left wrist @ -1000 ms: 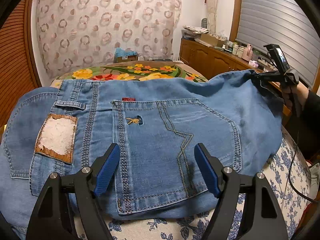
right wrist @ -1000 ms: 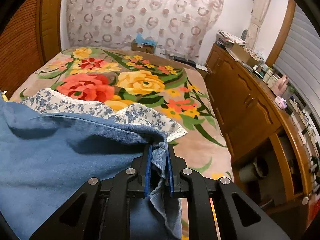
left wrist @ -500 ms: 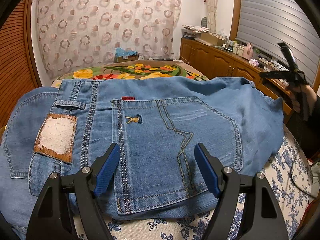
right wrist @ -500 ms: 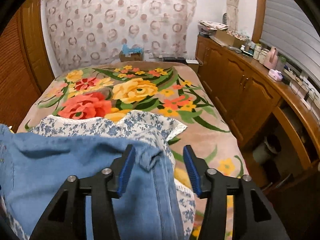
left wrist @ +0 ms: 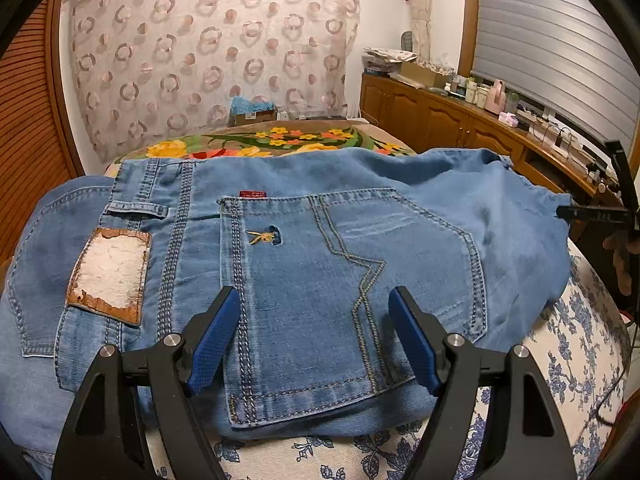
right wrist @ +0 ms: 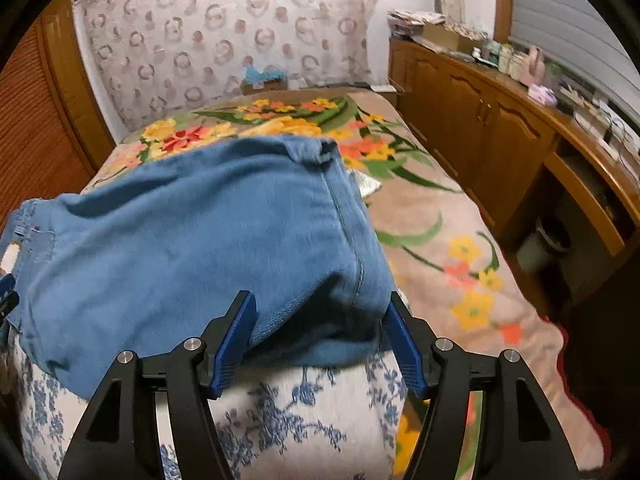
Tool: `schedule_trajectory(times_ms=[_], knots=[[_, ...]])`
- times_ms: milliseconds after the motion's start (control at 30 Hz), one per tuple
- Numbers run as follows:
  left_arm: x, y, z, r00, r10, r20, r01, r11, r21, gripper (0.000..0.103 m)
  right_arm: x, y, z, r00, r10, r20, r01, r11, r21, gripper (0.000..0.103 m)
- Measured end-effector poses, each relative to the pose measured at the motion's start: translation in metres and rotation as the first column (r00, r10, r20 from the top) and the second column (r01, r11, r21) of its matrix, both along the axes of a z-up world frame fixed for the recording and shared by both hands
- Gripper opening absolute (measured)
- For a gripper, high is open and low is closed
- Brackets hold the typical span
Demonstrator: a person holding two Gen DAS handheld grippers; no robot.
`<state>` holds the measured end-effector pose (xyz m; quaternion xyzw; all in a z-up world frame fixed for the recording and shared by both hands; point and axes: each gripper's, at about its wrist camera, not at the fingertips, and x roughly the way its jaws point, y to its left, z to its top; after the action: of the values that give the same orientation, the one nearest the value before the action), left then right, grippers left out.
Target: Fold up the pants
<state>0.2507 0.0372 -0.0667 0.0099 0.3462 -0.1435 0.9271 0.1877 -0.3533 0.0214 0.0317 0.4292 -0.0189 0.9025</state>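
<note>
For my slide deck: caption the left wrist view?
Open left gripper hovering over folded blue jeans on a floral-covered bed.

1 pr of jeans (left wrist: 320,264) on the bed: 1 back pocket (left wrist: 352,296) in full view w/ 1 small embroidered motif (left wrist: 264,237), 1 red tab (left wrist: 252,194), 1 worn waist patch (left wrist: 110,272), 1 belt loop (left wrist: 136,210). 2 grippers, 1 per hand: left gripper (left wrist: 314,338) and right gripper (right wrist: 316,344), each w/ 2 blue pads, both spread wide. Also 1 blue-floral white cloth (right wrist: 296,416), 1 flowered blanket (right wrist: 436,240), 1 ring-print curtain (left wrist: 208,56), 1 long wooden cabinet (right wrist: 488,132), 1 cardboard box (left wrist: 254,116) at the bed's far end; bottles on the cabinet too blurred to count.
</note>
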Motion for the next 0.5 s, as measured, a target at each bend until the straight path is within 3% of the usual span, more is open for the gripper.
schedule_trajectory(times_ms=[267, 500], knots=[[0.000, -0.002, 0.000, 1.000, 0.000, 0.001, 0.000, 1.000, 0.002, 0.077, -0.010, -0.013, -0.007, 0.995, -0.081, -0.061, 0.084, 0.996, 0.043, 0.069], [-0.001, -0.003, 0.000, 1.000, 0.000, 0.001, 0.000, 1.000, 0.005, 0.077, 0.007, -0.023, -0.001, 0.990, -0.113, -0.084, 0.123, 0.986, 0.117, 0.073]])
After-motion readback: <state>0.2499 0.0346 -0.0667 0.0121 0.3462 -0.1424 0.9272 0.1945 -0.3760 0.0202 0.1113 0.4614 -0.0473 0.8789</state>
